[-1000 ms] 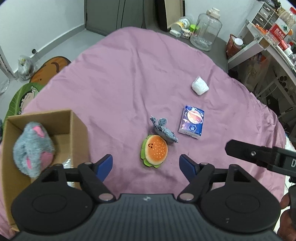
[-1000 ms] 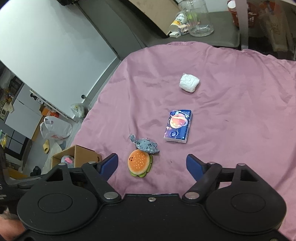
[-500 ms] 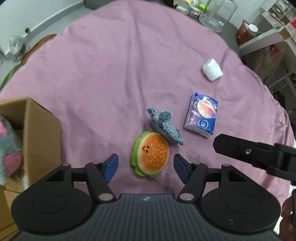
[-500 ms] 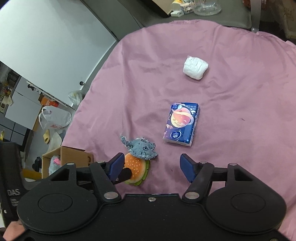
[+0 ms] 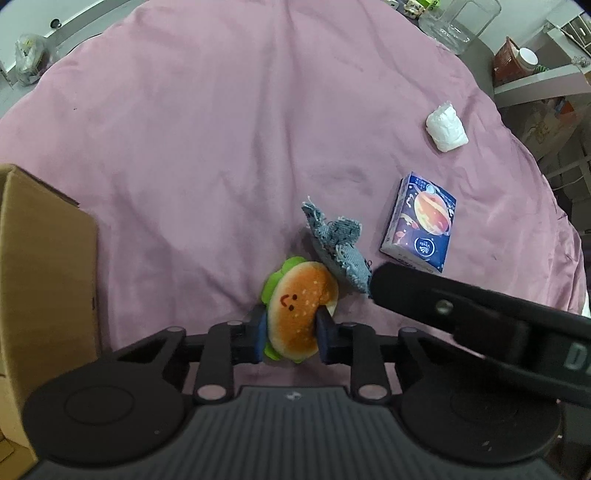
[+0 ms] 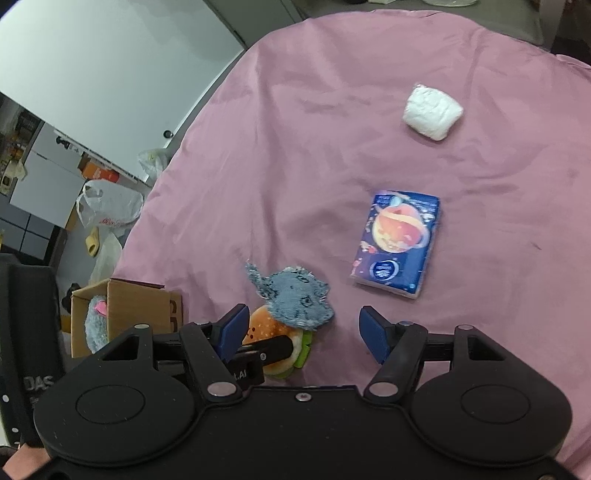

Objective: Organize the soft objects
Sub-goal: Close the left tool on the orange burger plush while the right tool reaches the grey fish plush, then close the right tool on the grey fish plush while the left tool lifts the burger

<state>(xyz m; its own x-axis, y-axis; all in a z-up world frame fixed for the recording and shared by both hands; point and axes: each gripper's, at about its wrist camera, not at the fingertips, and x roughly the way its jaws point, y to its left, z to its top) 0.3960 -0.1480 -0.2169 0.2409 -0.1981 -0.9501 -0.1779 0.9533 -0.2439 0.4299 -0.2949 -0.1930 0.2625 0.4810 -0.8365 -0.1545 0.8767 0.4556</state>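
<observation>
Your left gripper (image 5: 290,326) is closing on the orange plush burger toy (image 5: 299,314) at lower centre for boxing, while your right gripper (image 6: 301,328) stays spread over the frayed denim plush (image 6: 293,297).

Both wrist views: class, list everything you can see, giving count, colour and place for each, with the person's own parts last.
burger plush: one, orange and green, between the left fingers, which are closing on it
denim toy: one, blue-grey, overlapping the burger
tissue pack: one, dark blue, mid-cloth
white bundle: one, far side
cardboard box: one, brown, cloth's left edge
grey plush: one, inside box
cloth: one, pink
glass jar: one, clear, beyond cloth
left gripper: black, blue pads
right gripper: open, above denim toy
</observation>
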